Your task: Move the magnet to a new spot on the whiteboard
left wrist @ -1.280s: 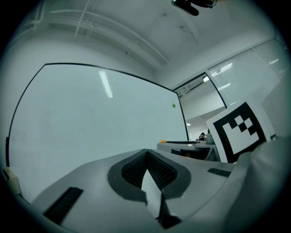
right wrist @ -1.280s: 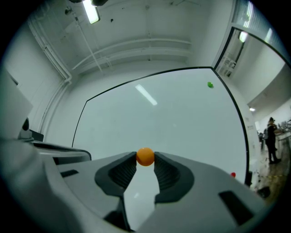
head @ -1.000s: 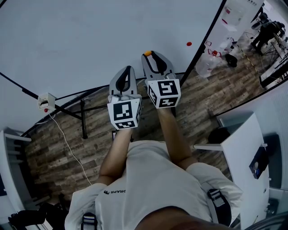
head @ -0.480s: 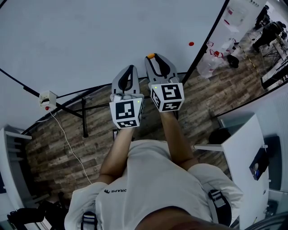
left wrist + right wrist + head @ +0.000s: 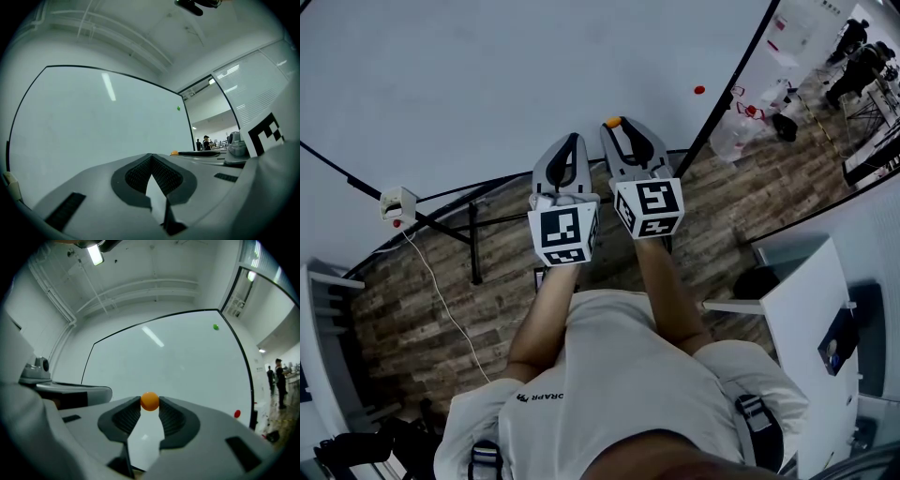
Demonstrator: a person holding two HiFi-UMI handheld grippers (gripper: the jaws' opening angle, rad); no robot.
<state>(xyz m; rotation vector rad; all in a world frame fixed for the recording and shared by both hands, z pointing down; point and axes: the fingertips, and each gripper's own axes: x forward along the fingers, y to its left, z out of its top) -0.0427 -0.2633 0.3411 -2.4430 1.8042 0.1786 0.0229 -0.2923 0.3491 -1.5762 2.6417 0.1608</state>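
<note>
A small orange ball magnet (image 5: 150,401) is pinched between the tips of my right gripper (image 5: 150,405), which is shut on it. In the head view the magnet (image 5: 612,122) shows at that gripper's tip (image 5: 615,127), in front of the lower part of the whiteboard (image 5: 534,75). I cannot tell whether it touches the board. My left gripper (image 5: 569,142) is just to its left, shut with nothing in it (image 5: 151,157). A red magnet (image 5: 699,90) sits near the board's right edge. A green magnet (image 5: 215,326) sits near the top right corner.
The whiteboard's black stand legs (image 5: 473,244) rest on a wood floor. A white socket box (image 5: 397,208) with a cable lies at the left. A white table (image 5: 806,309) stands at the right. People (image 5: 862,56) are far off at the right.
The right gripper with the orange magnet has drawn slightly back from the board. The left gripper has stayed where it was.
</note>
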